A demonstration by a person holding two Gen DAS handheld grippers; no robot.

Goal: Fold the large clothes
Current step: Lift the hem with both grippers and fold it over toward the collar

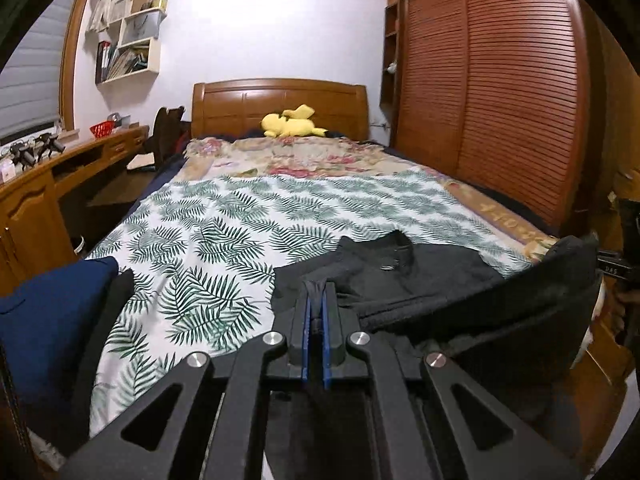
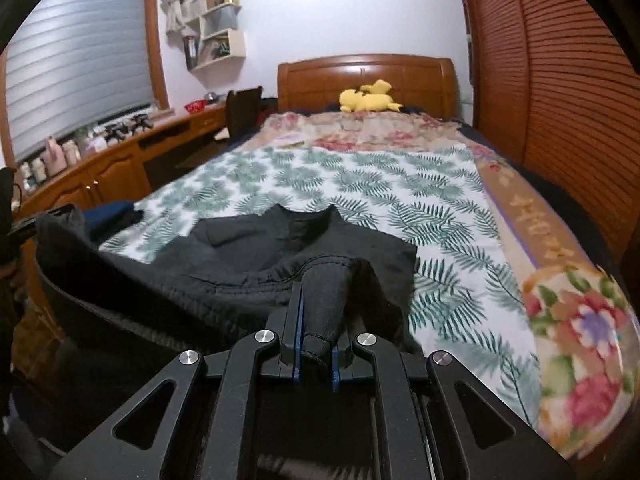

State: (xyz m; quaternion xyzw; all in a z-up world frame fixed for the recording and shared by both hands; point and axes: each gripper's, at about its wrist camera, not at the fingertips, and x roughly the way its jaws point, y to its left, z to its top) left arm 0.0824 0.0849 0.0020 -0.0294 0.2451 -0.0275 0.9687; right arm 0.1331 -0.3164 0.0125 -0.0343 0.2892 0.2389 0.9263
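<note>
A large black garment [image 1: 424, 276] lies across the near end of the bed on a white sheet with green leaves [image 1: 224, 240]; its collar points toward the headboard. My left gripper [image 1: 318, 292] is shut on a thin fold of its near edge. My right gripper [image 2: 320, 304] is shut on a thicker bunch of the black garment [image 2: 256, 256] at the other near corner. The edge between the two grippers hangs lifted and sags a little. The right gripper also shows at the right edge of the left wrist view [image 1: 624, 256].
A dark blue folded cloth [image 1: 48, 320] lies at the bed's near left corner. A yellow plush toy [image 1: 292, 121] sits by the wooden headboard [image 1: 280, 100]. A wooden desk [image 1: 60, 176] runs along the left, a louvred wardrobe [image 1: 500, 92] along the right.
</note>
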